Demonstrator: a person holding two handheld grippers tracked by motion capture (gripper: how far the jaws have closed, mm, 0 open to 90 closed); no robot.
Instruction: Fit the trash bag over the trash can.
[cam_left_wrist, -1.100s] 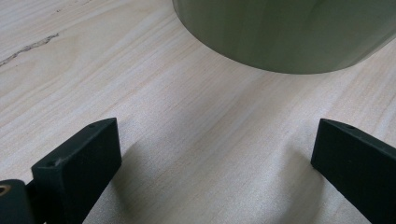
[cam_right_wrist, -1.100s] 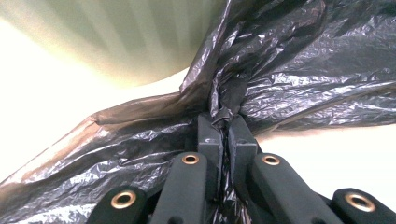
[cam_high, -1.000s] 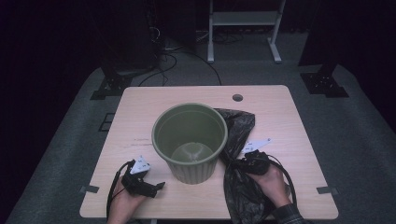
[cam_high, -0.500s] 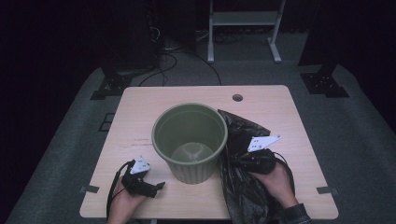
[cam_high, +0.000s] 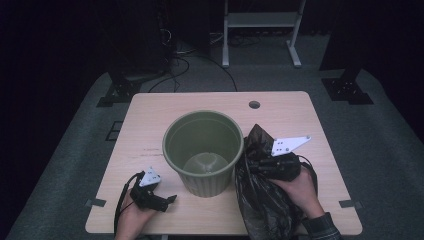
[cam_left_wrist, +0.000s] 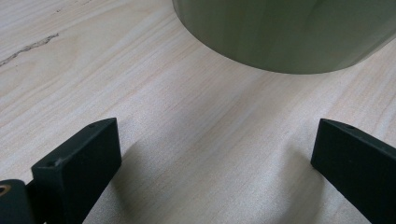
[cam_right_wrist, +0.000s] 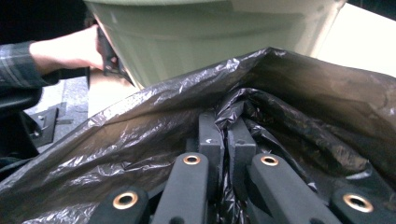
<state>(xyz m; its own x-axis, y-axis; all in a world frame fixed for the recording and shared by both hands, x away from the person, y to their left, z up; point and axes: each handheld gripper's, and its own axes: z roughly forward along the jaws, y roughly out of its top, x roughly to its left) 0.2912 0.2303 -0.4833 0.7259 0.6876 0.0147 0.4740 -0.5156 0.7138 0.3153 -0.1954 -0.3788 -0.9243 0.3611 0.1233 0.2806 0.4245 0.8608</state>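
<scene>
Your right gripper (cam_high: 261, 161), clamped on the crumpled black plastic bag (cam_high: 262, 200), has lifted it beside the round green plastic bin (cam_high: 202, 150) at frame centre, ready for lining; your left gripper (cam_high: 167, 200) rests released, lower left.

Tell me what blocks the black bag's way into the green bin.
Nothing visible does. The right gripper is shut on the black bag, right beside the green bin. The bin's mouth is open. The left gripper rests open on the table on the bin's other side.

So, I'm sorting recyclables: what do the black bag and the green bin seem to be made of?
Black bag: thin glossy plastic film, by its crinkles and sheen. Green bin: probably moulded plastic, matt olive with a smooth, even wall.
</scene>
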